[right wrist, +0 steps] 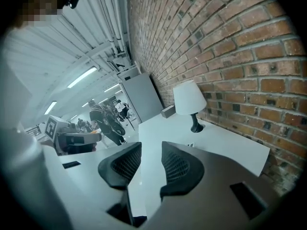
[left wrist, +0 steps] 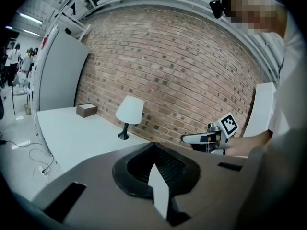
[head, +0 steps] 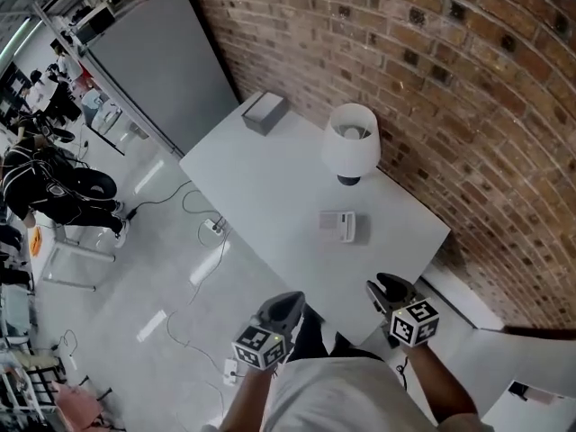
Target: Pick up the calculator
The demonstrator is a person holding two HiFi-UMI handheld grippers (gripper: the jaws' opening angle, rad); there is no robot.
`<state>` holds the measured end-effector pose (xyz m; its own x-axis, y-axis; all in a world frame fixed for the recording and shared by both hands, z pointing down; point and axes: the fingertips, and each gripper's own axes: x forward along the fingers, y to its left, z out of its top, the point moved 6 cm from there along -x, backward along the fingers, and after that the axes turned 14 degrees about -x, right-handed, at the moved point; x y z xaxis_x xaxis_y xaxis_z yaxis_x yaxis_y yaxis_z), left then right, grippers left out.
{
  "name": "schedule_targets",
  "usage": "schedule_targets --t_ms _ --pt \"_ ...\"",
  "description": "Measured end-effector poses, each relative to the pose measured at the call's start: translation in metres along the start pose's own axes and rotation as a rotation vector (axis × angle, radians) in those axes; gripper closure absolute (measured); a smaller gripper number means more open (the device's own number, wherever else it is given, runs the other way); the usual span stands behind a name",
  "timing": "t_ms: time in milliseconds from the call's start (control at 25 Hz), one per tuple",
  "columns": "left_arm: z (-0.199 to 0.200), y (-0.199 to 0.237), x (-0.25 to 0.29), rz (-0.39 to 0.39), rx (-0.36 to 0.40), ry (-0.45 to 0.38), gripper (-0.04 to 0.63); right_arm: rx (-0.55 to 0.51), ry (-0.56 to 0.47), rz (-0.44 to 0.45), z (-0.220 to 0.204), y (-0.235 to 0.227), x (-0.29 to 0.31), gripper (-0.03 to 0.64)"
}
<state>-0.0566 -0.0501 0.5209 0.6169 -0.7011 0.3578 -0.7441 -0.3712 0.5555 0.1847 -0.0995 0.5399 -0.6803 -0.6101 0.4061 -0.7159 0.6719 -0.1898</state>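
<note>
Calculator [head: 337,225] looks light, rigid, prob. slick plastic, flat on counter [head: 261,187]; pinch across its side edges. Right claw [head: 385,284] spread w/ nothing in it; left claw [head: 292,298] clenched, empty.

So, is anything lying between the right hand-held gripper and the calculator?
No. In the head view, only bare white table separates the right hand-held gripper and the calculator.

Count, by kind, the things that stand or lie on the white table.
lamp: 1
box: 1
calculator: 1
Total: 3
</note>
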Motion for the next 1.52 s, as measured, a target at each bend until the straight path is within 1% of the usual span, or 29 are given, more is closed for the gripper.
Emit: schedule_targets --t_ms 120,280,400,520,680,800,960,1280,1520 --pt "0.006 0.023 0.016 -0.024 0.012 0.029 0.583 0.003 0.022 -0.022 0.003 -0.007 0.018 0.471" --pt "0.016 0.062 0.035 -0.043 0.007 0.081 0.583 0.006 0.052 -0.046 0.007 -0.020 0.052 0.471" --pt "0.023 0.089 0.054 -0.082 0.026 0.121 0.583 0.022 0.074 -0.078 0.005 -0.030 0.077 0.470" --pt "0.025 0.107 0.071 -0.128 0.023 0.169 0.583 0.051 0.114 -0.111 -0.003 -0.039 0.096 0.468" --pt "0.037 0.134 0.106 -0.179 0.031 0.219 0.583 0.067 0.176 -0.134 -0.011 -0.065 0.137 0.462" --pt "0.035 0.152 0.125 -0.212 0.036 0.278 0.583 0.092 0.225 -0.159 -0.025 -0.077 0.160 0.454" --pt "0.031 0.171 0.146 -0.253 0.038 0.324 0.583 0.139 0.271 -0.187 -0.045 -0.092 0.185 0.454" --pt "0.018 0.207 0.181 -0.277 0.041 0.386 0.583 0.179 0.392 -0.177 -0.087 -0.126 0.232 0.445" --pt "0.005 0.226 0.201 -0.262 0.034 0.416 0.583 0.241 0.445 -0.158 -0.116 -0.151 0.257 0.432"
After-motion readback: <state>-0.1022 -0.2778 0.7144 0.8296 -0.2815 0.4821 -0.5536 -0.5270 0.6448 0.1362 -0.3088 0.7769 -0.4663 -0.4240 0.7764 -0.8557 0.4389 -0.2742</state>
